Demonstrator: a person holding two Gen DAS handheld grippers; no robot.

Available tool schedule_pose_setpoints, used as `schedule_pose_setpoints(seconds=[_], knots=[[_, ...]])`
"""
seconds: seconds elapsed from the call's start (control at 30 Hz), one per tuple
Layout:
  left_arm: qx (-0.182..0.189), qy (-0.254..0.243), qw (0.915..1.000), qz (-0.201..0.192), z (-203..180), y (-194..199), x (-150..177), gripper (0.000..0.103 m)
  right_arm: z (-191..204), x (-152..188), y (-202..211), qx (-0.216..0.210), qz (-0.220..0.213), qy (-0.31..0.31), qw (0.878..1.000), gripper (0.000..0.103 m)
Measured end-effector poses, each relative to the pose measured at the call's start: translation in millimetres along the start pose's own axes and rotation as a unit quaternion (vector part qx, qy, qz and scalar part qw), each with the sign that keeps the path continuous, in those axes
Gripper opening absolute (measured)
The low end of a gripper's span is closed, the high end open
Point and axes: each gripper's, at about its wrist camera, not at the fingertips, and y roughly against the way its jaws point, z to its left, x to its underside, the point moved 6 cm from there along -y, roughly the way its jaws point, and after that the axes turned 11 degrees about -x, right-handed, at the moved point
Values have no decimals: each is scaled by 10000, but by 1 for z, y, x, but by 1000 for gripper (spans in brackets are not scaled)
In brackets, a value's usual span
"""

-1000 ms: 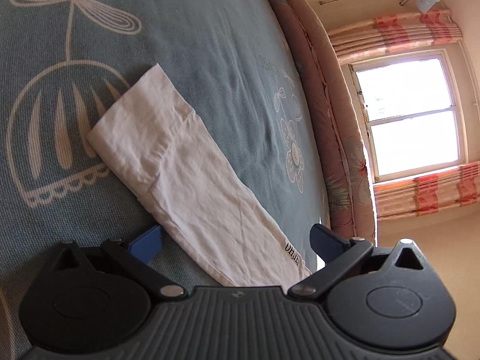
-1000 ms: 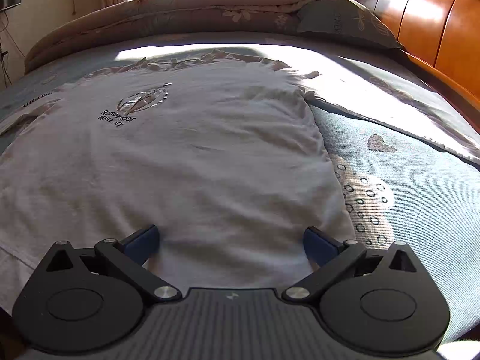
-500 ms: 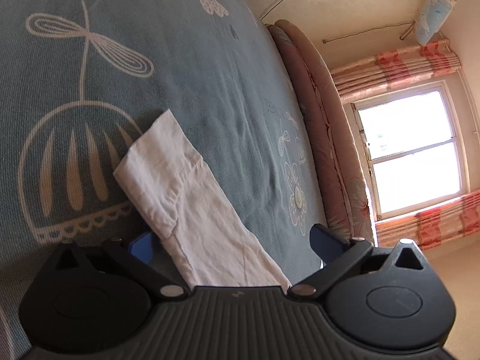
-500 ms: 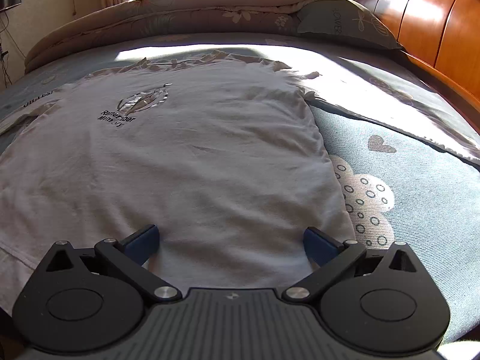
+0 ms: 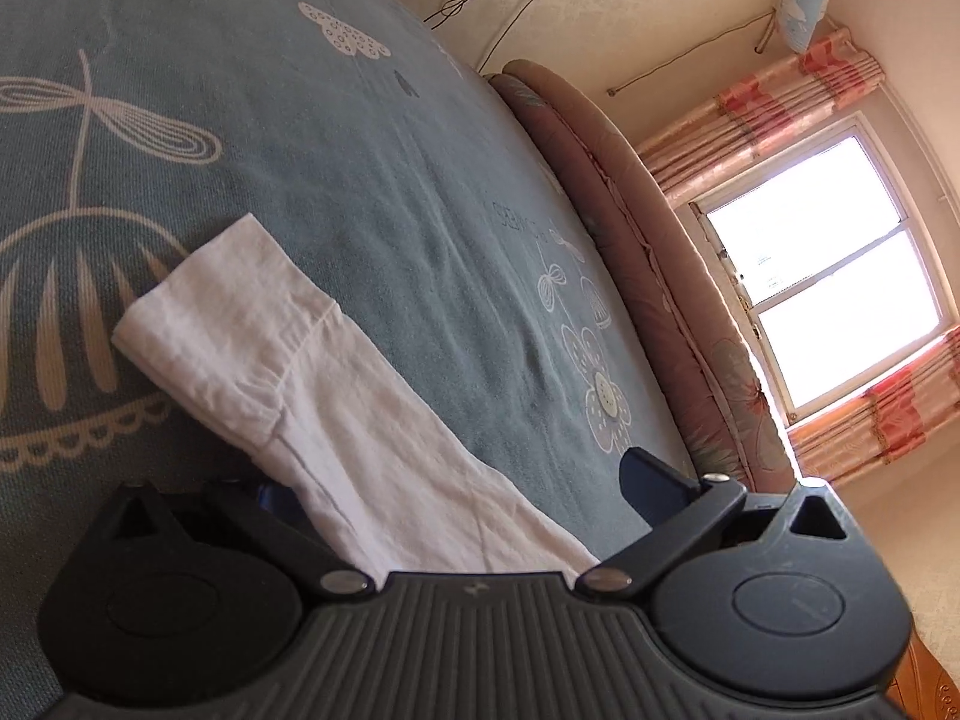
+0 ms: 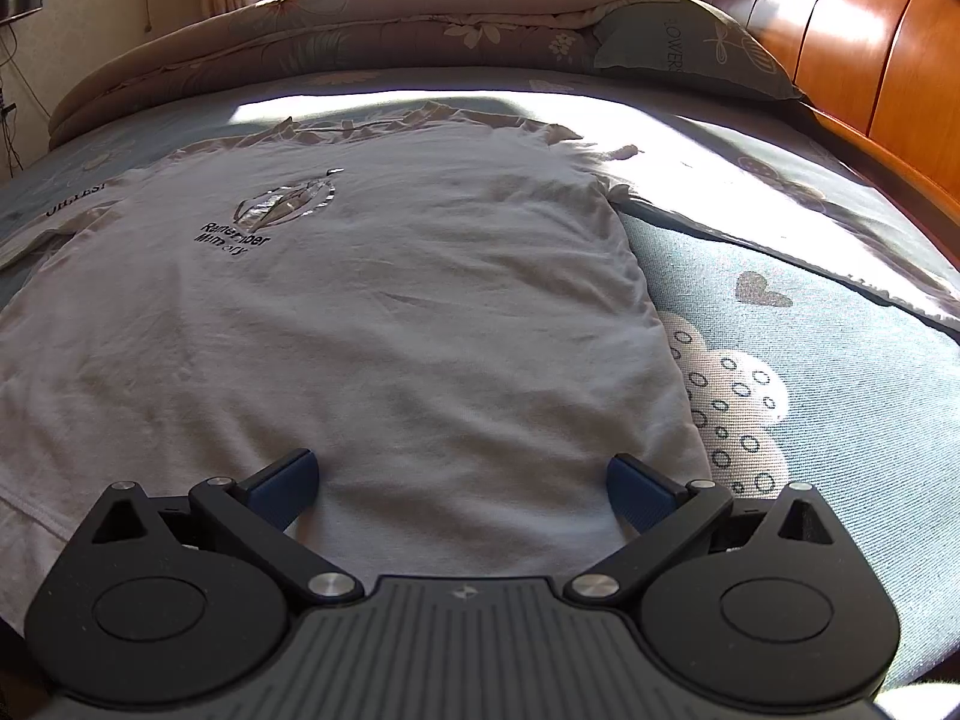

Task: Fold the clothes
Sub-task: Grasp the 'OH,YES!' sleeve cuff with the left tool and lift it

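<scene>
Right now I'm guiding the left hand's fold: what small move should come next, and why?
Probably close the left gripper on the white long sleeve: its fingers are spread with the sleeve lying between them on the teal patterned bedspread, so nothing is gripped yet for folding it inward.

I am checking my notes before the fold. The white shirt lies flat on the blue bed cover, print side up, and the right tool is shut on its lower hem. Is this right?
One detail is wrong. In the right wrist view the right tool is open, its fingers wide apart above the white shirt, gripping nothing. The shirt does lie flat on the blue bed cover, print up.
</scene>
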Motion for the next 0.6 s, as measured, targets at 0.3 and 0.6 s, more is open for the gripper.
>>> schedule_pose_setpoints(seconds=[0.3,0.6], knots=[[148,-115,9995,-266,-11,6,2,102,0,-1,-1,6,-39,3,10000,103],[662,-413,9966,-267,-46,28,-6,102,5,-8,2,-64,8,-8,10000,103]])
